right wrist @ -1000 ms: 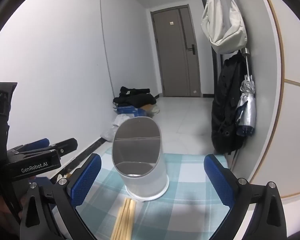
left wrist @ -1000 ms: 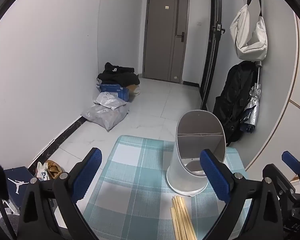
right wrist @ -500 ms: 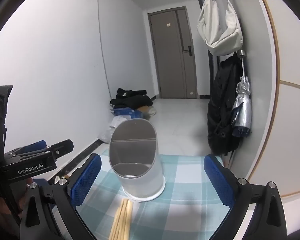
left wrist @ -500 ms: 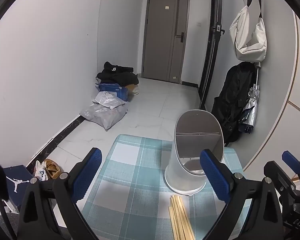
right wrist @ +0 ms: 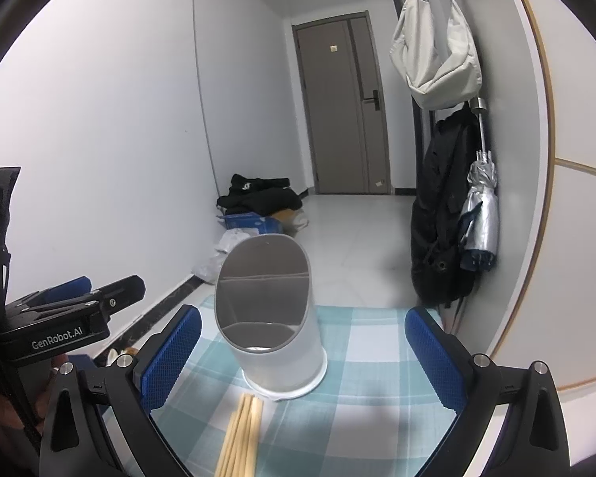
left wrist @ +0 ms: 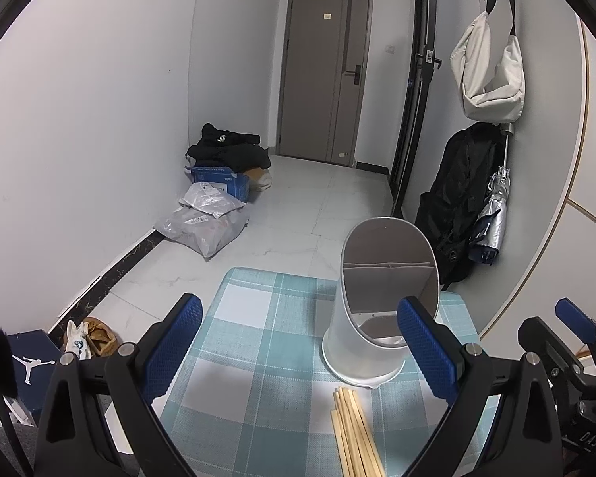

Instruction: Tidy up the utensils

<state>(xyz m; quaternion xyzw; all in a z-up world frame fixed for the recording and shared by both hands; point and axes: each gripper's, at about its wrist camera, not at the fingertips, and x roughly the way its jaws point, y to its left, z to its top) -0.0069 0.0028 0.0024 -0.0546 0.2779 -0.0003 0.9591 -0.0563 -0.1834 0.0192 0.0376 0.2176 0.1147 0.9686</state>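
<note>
Both my left tongs [left wrist: 302,351] and my right tongs [right wrist: 304,353] are spread wide, holding nothing. The chopsticks [right wrist: 240,433] lie bundled on the checked desk [left wrist: 258,357] just below my right tongs, their tips nearly touching the white holder [right wrist: 272,318] ahead. I judge them light, stiff and smooth, apt to roll or scatter, so I'd pinch mid-length. The holder looks light and tippable. The desk edge runs close beyond the holder; there is open room to my left tongs' side.
</note>
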